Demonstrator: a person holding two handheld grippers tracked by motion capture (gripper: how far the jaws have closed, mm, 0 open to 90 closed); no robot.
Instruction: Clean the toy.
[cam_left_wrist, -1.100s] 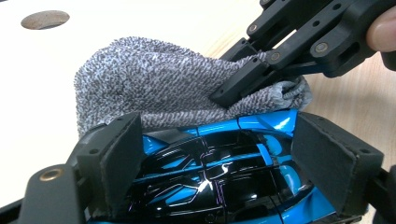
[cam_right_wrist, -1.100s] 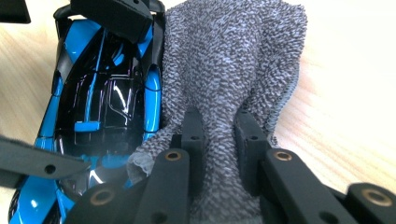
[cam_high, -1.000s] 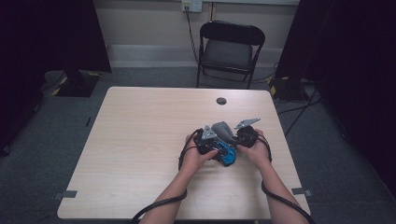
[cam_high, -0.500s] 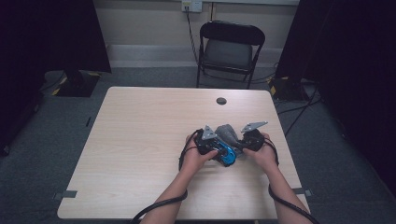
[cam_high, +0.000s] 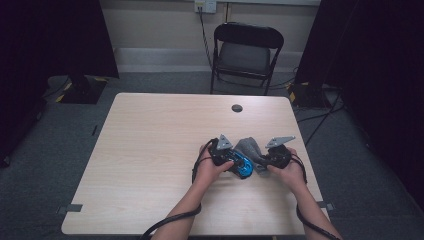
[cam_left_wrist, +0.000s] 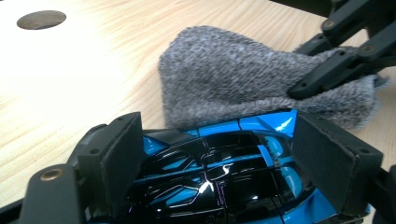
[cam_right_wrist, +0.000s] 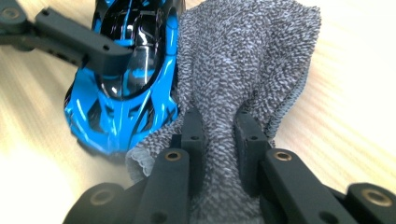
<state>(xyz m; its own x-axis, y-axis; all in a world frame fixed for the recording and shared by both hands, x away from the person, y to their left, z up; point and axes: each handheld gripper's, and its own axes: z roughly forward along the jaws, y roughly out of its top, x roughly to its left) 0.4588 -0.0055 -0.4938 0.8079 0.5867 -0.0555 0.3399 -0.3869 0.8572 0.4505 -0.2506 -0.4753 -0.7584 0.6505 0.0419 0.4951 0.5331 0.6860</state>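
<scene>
Grey cloth (cam_right_wrist: 243, 60) — now farther right of blue car (cam_right_wrist: 126, 79)

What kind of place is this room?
Probably a recording studio or lab: a bare table on grey carpet, dark curtains at both sides, a folding chair and cables by the wall.

A glossy blue-and-black toy car (cam_left_wrist: 224, 172) was seen beside a speckled grey knit cloth (cam_right_wrist: 243, 70), on a light wood-grain table (cam_high: 150, 150); gripper jaws were matte black.
</scene>
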